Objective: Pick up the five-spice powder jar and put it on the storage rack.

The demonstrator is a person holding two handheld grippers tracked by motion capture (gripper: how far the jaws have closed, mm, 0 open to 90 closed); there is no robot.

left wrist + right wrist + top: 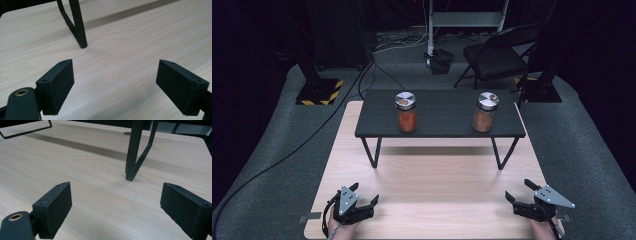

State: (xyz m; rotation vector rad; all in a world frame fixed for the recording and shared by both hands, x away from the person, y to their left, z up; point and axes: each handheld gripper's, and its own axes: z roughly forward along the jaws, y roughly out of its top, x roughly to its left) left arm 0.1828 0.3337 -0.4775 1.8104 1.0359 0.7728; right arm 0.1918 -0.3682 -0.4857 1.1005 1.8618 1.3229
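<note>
Lower left of the high view: left gripper, jaws spread wide, nothing between them, low over the pale wood table. Lower right: right gripper, likewise wide open and empty, well apart from the left one. In the gripper views, bare wood between each pair of pads, a black leg beyond. Mid-frame: low black stand on the table. On it, left jar with orange contents, right jar with brownish contents, both upright, metal-lidded, well apart. Upper right: dark chair on the floor.
</note>
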